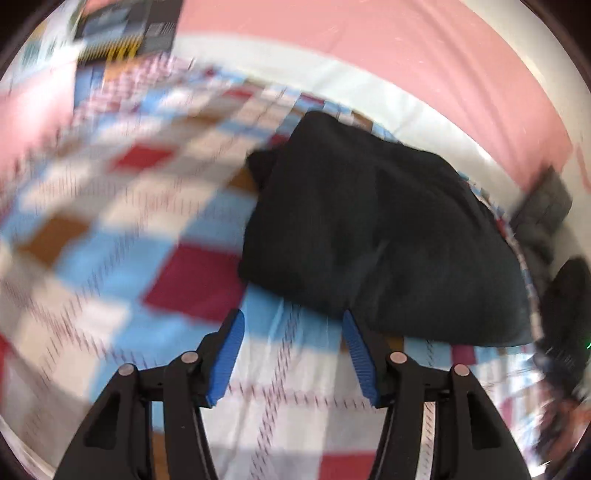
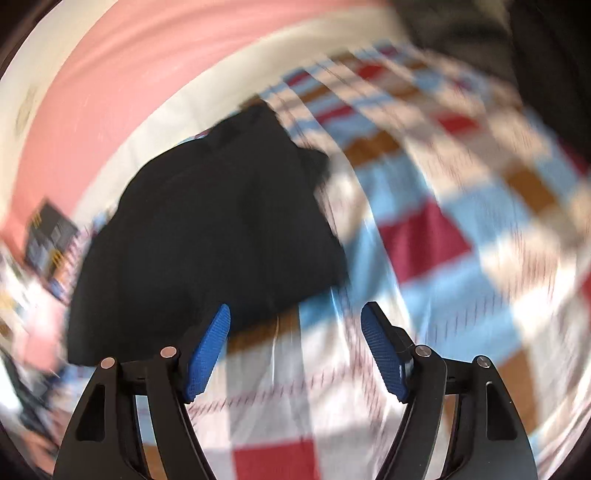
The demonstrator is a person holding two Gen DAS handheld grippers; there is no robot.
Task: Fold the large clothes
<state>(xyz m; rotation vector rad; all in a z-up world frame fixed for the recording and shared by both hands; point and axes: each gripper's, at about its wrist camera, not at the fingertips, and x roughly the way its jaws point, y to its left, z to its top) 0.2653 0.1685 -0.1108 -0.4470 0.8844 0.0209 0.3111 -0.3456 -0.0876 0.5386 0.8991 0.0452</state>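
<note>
A dark, nearly black garment (image 1: 373,229) lies folded into a compact bundle on a checked bedspread (image 1: 155,229). In the left wrist view it sits ahead and to the right of my left gripper (image 1: 293,321), whose blue pads stand apart with only bedspread between them. In the right wrist view the same garment (image 2: 207,236) lies ahead and to the left of my right gripper (image 2: 295,314). Its left pad (image 2: 208,347) shows in front of the garment's near edge, and nothing is between the pads. Both views are blurred.
The bedspread (image 2: 424,229) has red, blue, brown and white squares. A pink wall (image 1: 332,40) with a white band runs behind the bed. A dark patterned box (image 1: 125,33) lies at the far left corner, and grey and dark items (image 1: 546,206) sit at the right edge.
</note>
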